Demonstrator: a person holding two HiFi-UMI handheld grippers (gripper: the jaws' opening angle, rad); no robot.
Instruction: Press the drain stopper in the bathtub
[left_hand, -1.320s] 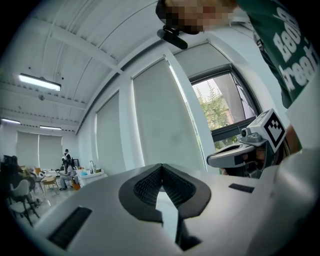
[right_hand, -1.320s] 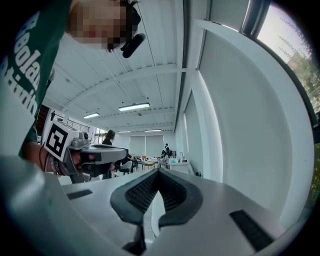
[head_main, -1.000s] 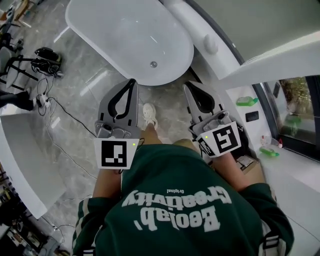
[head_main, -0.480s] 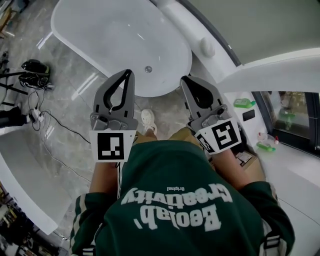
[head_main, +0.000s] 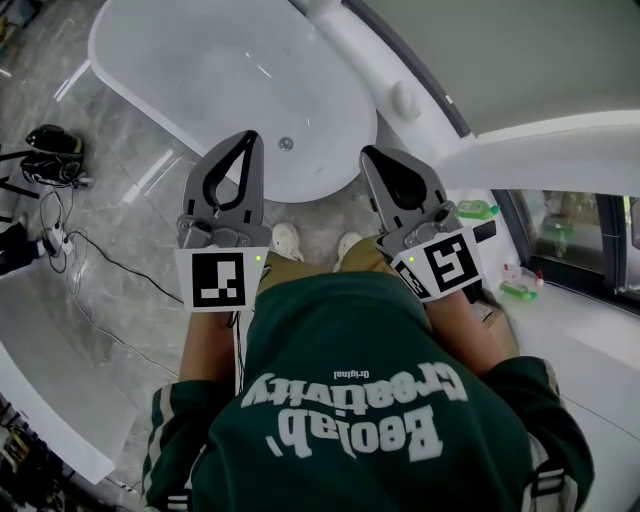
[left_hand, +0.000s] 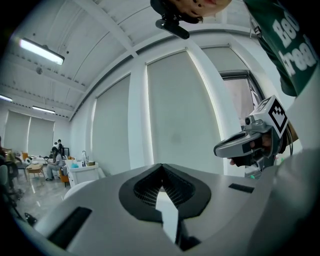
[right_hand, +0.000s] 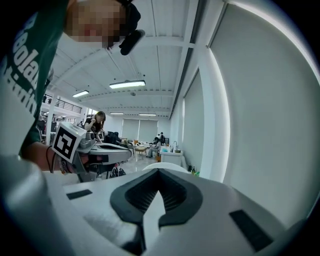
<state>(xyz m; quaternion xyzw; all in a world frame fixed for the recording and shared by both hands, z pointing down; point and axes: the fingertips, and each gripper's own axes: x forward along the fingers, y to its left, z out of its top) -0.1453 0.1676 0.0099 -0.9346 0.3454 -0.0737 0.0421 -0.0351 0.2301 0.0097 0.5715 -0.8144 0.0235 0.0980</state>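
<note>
In the head view a white oval bathtub (head_main: 150, 60) lies ahead on the grey floor. Its small round metal drain stopper (head_main: 286, 144) sits in the basin near the tub's near end. My left gripper (head_main: 249, 138) is held in the air, shut and holding nothing, its tip just left of the stopper in the picture. My right gripper (head_main: 372, 154) is shut and empty too, its tip by the tub's near right rim. The left gripper view shows its jaws (left_hand: 161, 171) closed against a wall, the right gripper view its jaws (right_hand: 158, 173) closed toward a room.
Black gear and cables (head_main: 50, 145) lie on the floor at left. Another white tub's rim (head_main: 45, 340) curves along the lower left. Green bottles (head_main: 478, 209) stand on the ledge at right. A person's white shoes (head_main: 287, 240) stand just short of the tub.
The person has stepped closer to the tub. Both grippers, still shut, now reach over its near end, and the left tip has come close beside the stopper.
</note>
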